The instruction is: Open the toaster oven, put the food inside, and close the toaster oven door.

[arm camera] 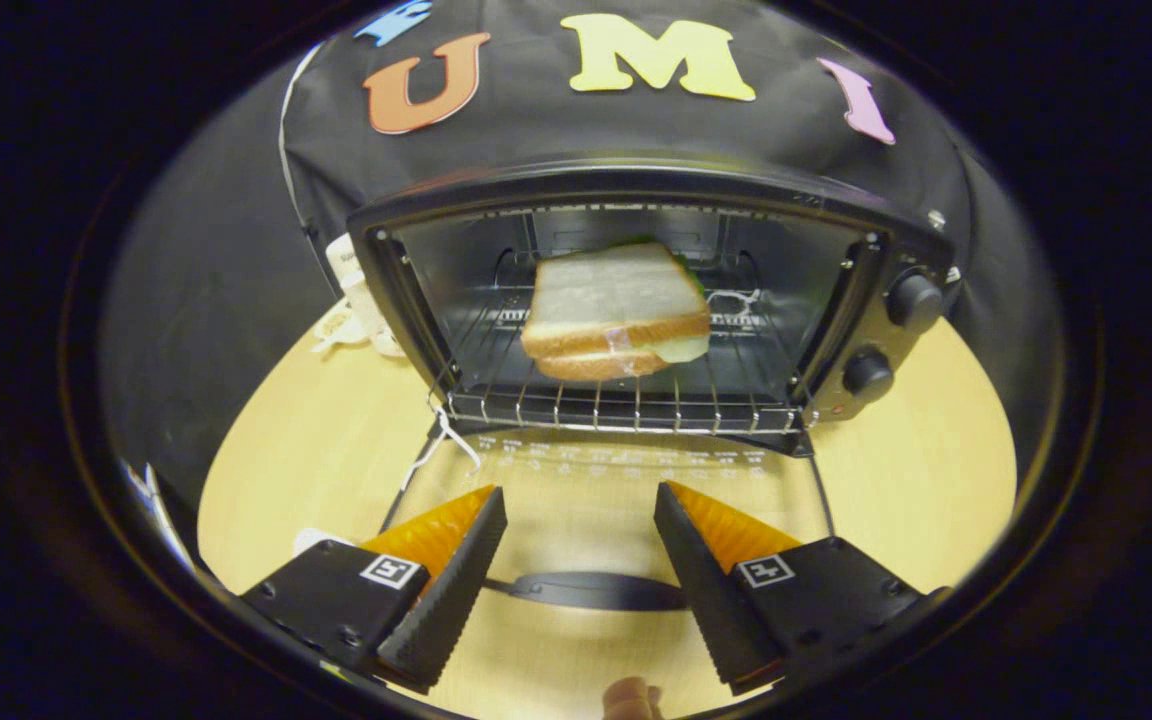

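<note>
A black toaster oven [636, 190] stands on the round wooden table with its glass door [586, 480] folded flat down toward me. A sandwich [616, 310] of white bread lies on the wire rack [626, 405] inside the cavity. My gripper [581, 500] hovers over the lowered door, well short of the rack, open with nothing between the fingers. The door's dark handle [591, 590] shows between and below my fingers. Two knobs [911, 300] sit on the oven's right panel.
A white plug and cord [351, 300] lie to the left of the oven. A white string [446, 440] hangs from the door's left hinge. Bare tabletop [316, 440] spreads left and right of the door. A fingertip [631, 695] shows below my gripper.
</note>
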Tool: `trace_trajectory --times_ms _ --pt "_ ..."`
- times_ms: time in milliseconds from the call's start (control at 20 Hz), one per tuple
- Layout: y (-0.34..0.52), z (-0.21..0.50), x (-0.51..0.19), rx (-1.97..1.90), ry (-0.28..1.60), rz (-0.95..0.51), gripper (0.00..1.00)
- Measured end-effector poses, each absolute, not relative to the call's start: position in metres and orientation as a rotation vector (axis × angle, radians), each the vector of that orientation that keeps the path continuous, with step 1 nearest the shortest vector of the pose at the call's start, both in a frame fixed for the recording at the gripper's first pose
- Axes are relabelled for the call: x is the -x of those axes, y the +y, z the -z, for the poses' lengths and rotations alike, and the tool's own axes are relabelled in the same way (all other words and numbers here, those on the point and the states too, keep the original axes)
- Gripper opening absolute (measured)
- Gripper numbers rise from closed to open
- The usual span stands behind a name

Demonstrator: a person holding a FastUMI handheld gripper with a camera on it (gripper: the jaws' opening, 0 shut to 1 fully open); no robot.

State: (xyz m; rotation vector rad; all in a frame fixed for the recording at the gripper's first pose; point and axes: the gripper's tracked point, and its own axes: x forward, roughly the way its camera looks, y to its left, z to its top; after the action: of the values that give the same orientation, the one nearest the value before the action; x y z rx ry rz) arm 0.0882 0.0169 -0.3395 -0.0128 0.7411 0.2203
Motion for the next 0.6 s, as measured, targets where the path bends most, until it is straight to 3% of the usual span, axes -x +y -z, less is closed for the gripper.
trace_trajectory --times_ms 350,600 --pt "0.011 0.341 -0.04 -0.03 0.654 -0.175 0.99" --pt "0.018 0.365 -0.015 -0.128 0.693 -0.165 0.99"
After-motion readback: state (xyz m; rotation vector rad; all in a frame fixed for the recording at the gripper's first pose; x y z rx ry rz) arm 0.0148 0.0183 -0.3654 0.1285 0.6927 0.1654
